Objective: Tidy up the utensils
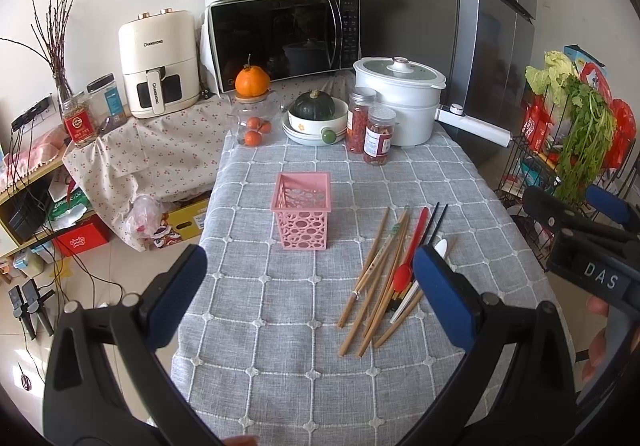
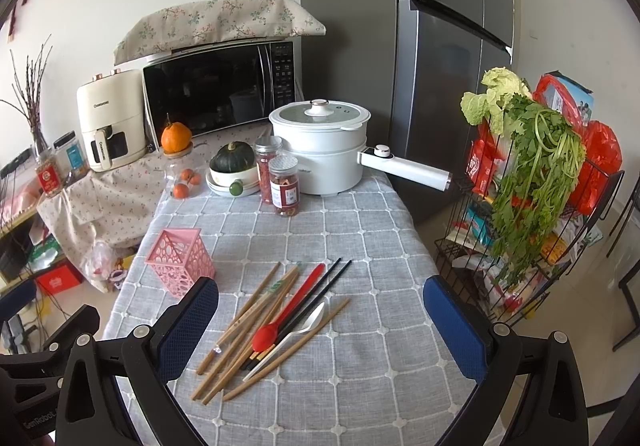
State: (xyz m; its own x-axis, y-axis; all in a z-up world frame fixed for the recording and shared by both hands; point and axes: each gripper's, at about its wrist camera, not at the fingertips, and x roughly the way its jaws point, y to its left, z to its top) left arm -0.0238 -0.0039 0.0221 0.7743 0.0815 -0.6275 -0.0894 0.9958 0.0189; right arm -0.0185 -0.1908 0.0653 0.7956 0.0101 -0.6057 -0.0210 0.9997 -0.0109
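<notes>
Left wrist view raised over the tabletop's (image 1: 280, 326) near edge, facing the microwave (image 1: 280, 38), right wrist view beside it, further right, angled toward the fridge (image 2: 440, 66), both close above and sharing the pink basket (image 1: 302, 210), utensil pile (image 2: 272, 326), white pot (image 2: 320, 146)

The counter (image 2: 360, 238) wears a grey woven cloth with a coarse, matt weave and raised white stitching, and on it the pink holder (image 2: 181, 264) looks like matt plastic pierced with round holes. The chopsticks (image 2: 244, 320) look like dull wood or bamboo, two others (image 2: 334, 272) black and smooth, beside a glossy red spoon (image 2: 280, 322) and a smooth white one (image 2: 300, 332). The fridge (image 2: 440, 66) has a brushed metal sheen.
</notes>
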